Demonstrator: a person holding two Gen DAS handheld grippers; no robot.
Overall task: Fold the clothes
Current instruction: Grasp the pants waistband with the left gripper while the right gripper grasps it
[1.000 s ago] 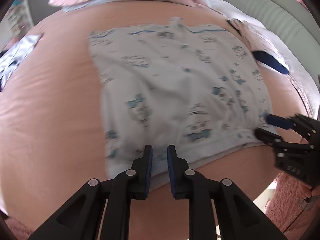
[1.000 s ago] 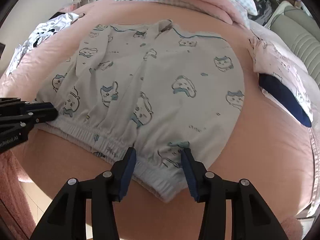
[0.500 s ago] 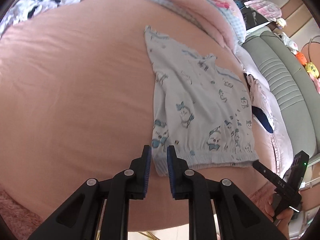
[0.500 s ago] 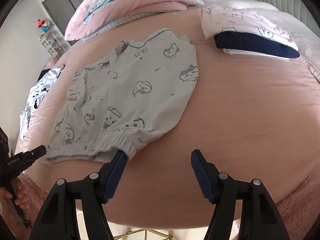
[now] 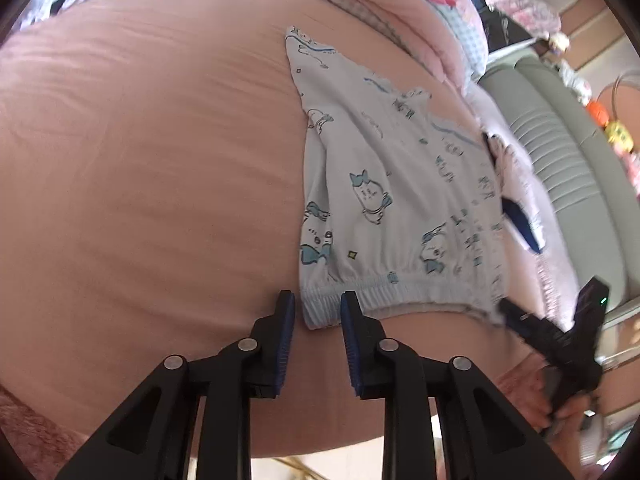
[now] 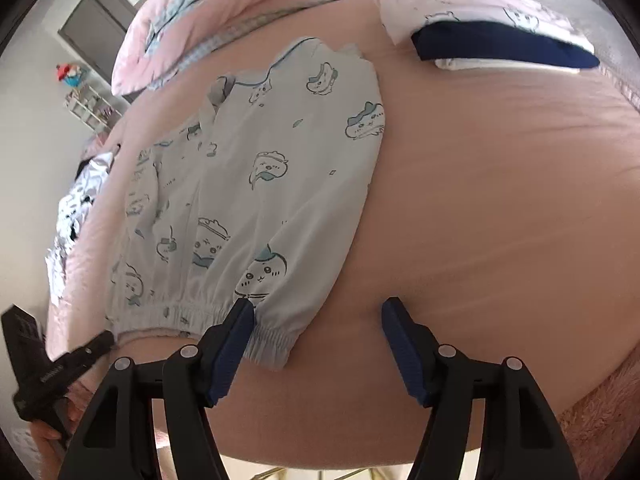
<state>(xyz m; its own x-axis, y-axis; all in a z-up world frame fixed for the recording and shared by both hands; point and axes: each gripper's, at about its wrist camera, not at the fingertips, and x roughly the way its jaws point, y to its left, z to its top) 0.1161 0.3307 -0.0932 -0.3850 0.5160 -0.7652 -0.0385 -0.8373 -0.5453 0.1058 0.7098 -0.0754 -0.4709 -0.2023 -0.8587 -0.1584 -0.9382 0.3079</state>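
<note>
No lettering is legible; white print on the left hand-held gripper (image 6: 105, 339) is too small.

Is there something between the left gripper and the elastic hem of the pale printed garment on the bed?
Nothing visible. The left gripper is opening with the garment hem corner already between its fingers.

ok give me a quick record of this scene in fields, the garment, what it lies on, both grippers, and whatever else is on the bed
garment: pale blue cartoon-print shorts, spread flat, elastic waistband nearest the cameras
surface: pink bed sheet
left gripper: fingers opening, astride one waistband corner, pads not pressing on it
right gripper: fingers wide but closing, other waistband corner between them, not clamped
folded pile: navy and printed pink pieces, beyond the shorts
quilt: pink and checked, bunched at the far edge
fold: not yet begun
</note>
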